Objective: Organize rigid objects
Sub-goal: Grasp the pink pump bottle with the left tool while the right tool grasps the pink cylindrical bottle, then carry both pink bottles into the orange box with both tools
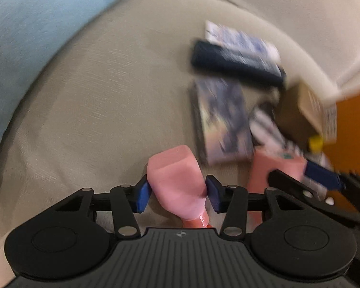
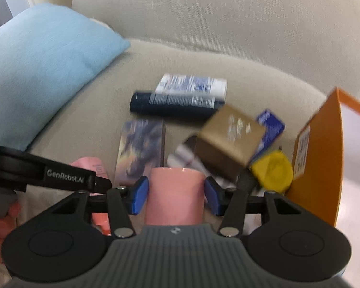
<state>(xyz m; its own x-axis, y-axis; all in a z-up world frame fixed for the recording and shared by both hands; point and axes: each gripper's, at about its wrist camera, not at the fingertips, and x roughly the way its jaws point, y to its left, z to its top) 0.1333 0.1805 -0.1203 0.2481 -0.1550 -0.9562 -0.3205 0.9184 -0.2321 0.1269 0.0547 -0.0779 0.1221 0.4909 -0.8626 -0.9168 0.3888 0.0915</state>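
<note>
My left gripper (image 1: 177, 193) is shut on a pink bottle (image 1: 177, 180) with its orange cap end toward the camera, held over the sofa seat. My right gripper (image 2: 175, 195) is shut on a pink box (image 2: 175, 194); that box also shows in the left wrist view (image 1: 276, 165). Ahead on the seat lie a dark blue tube (image 2: 170, 106), a white-and-blue box (image 2: 192, 84), a picture card box (image 2: 141, 148), a tilted brown box (image 2: 230, 141), a small blue box (image 2: 270, 127) and a yellow round object (image 2: 272, 170).
A light blue cushion (image 2: 48, 67) lies at the left of the beige sofa seat (image 1: 108, 96). An orange box wall (image 2: 319, 158) stands at the right, close to the pile. The sofa back (image 2: 204, 12) rises behind.
</note>
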